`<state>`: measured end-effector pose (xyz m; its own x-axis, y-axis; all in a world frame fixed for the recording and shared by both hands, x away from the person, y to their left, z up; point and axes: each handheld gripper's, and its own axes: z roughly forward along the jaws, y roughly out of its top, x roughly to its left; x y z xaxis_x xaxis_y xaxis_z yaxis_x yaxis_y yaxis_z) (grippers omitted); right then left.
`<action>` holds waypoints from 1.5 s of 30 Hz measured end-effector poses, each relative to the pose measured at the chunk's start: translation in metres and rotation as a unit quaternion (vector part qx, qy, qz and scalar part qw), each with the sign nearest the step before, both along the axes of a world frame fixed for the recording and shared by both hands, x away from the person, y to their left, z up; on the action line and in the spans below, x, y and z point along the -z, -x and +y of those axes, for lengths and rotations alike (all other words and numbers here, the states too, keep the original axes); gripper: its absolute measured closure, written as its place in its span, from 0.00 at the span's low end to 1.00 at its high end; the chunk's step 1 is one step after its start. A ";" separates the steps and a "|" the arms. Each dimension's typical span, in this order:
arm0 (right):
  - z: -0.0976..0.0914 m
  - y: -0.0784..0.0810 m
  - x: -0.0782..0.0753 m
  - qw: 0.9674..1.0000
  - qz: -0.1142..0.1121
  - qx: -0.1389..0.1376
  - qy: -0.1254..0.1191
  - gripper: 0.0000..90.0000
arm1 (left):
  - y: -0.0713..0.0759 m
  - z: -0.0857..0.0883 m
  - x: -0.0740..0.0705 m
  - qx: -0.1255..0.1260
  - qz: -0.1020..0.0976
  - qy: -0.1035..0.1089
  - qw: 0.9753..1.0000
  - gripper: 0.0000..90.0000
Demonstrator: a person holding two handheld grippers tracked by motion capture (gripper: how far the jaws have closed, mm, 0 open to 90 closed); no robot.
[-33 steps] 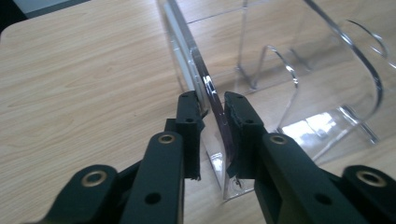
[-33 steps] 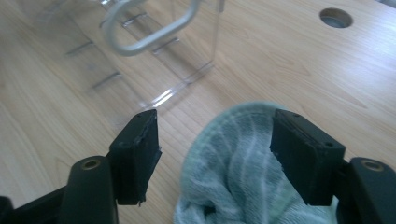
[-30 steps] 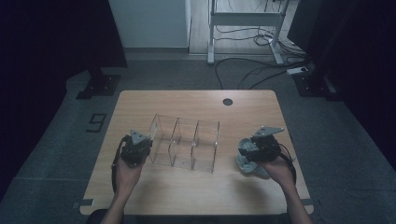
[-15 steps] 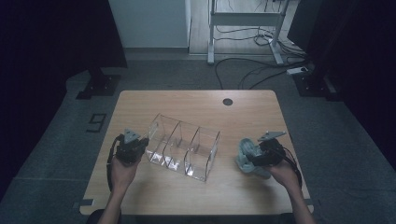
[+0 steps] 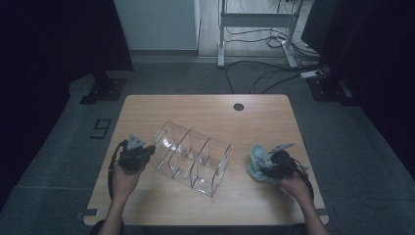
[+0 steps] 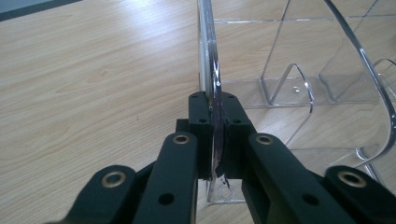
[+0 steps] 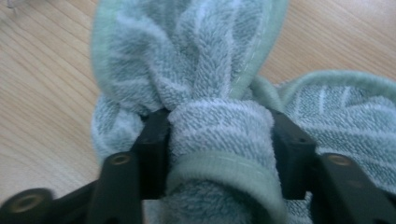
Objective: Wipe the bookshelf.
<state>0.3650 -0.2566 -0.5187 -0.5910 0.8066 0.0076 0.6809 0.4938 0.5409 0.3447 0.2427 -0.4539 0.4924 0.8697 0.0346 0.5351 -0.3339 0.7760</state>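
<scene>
High view: a wooden table (image 5: 205, 110) with rounded corners, its far half bare apart from a small dark hole (image 5: 238, 106) near the far edge. A clear three-compartment acrylic organizer (image 5: 192, 157) lies angled across the middle, well inside every edge. At its left end, the left gripper (image 5: 139, 152) has its jaws clamped nearly shut on the organizer's thin end wall, close to the table's left edge. Well apart, near the right edge, a bunched pale green towel (image 5: 257, 162) rests on the wood; the right gripper (image 5: 268, 169) has just been closing, its jaws half open and squeezing a thick fold of it.
</scene>
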 end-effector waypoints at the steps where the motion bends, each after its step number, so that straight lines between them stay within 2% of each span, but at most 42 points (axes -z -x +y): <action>1: 0.000 0.000 -0.001 1.000 0.000 0.000 0.001 0.59 | 0.000 0.000 0.000 -0.003 -0.001 0.002 1.000 0.93; 5: -0.001 0.002 -0.006 1.000 -0.015 0.009 0.002 0.60 | -0.001 0.005 0.001 -0.004 0.001 0.019 1.000 0.88; 10: -0.002 0.006 -0.021 0.999 -0.047 0.010 -0.024 0.60 | -0.001 0.002 0.001 0.001 0.002 0.013 1.000 0.93; 17: 0.010 0.013 -0.046 0.993 -0.091 -0.007 -0.076 0.60 | -0.003 0.001 0.002 0.002 0.003 0.015 1.000 0.95; 20: 0.017 0.016 -0.055 0.990 -0.102 -0.022 -0.096 0.60 | -0.003 -0.001 0.002 0.002 0.002 0.012 1.000 0.95; 25: 0.034 0.021 -0.066 0.986 -0.117 -0.049 -0.113 0.59 | -0.003 -0.005 0.002 0.005 0.003 0.008 1.000 0.95; 29: 0.051 0.022 -0.071 0.983 -0.127 -0.067 -0.117 0.59 | -0.003 -0.009 0.002 0.010 0.003 0.003 1.000 0.95; 34: 0.066 0.020 -0.071 0.982 -0.132 -0.075 -0.115 0.59 | -0.003 -0.011 0.003 0.011 0.004 0.000 1.000 0.95; 40: 0.077 0.018 -0.068 0.981 -0.138 -0.084 -0.112 0.60 | -0.003 -0.015 0.003 0.004 0.003 -0.009 1.000 0.95; 45: 0.079 0.020 -0.067 0.980 -0.137 -0.088 -0.115 0.60 | -0.003 -0.020 0.004 -0.006 0.000 -0.022 1.000 0.96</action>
<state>0.3450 -0.1776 -0.4515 -0.7266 0.6871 -0.0011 0.4093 0.4342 0.8025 0.3473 0.2222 -0.4583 0.4816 0.8734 0.0728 0.5390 -0.3607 0.7612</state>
